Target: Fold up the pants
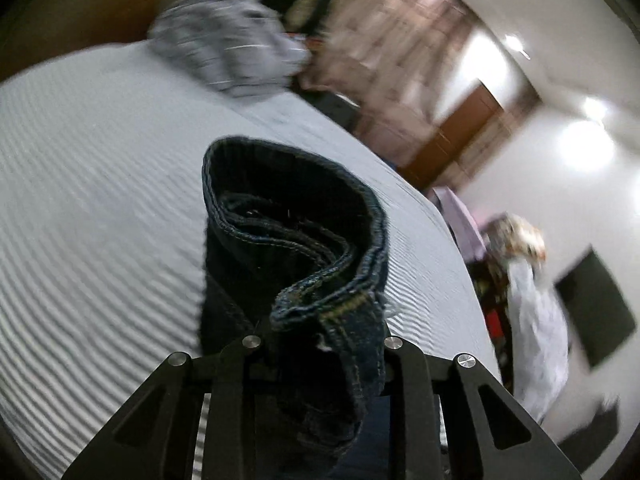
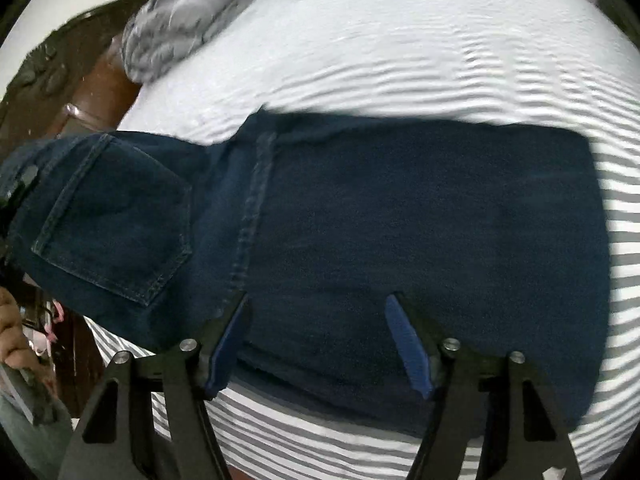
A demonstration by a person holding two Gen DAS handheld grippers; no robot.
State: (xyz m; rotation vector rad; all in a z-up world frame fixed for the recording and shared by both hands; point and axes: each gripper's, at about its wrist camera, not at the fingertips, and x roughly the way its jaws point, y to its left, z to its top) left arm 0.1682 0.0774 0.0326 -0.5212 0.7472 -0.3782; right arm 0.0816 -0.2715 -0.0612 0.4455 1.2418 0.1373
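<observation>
Dark blue denim pants (image 2: 400, 220) lie folded across a grey-and-white striped bed sheet (image 2: 400, 60). Their waist end with a back pocket (image 2: 112, 216) is raised at the left. In the left wrist view the waistband (image 1: 296, 232) stands up out of my left gripper (image 1: 320, 344), which is shut on the denim; the cloth hides the fingertips. My right gripper (image 2: 316, 300) hovers over the near edge of the pants with its blue-padded fingers (image 2: 408, 344) apart and nothing pressed between them.
A crumpled grey garment (image 2: 188, 20) lies at the far end of the bed, also seen as a grey heap (image 1: 228, 44). Dark wooden furniture (image 2: 92, 92) borders the bed on the left. A person's hand (image 2: 12, 332) shows at the left edge.
</observation>
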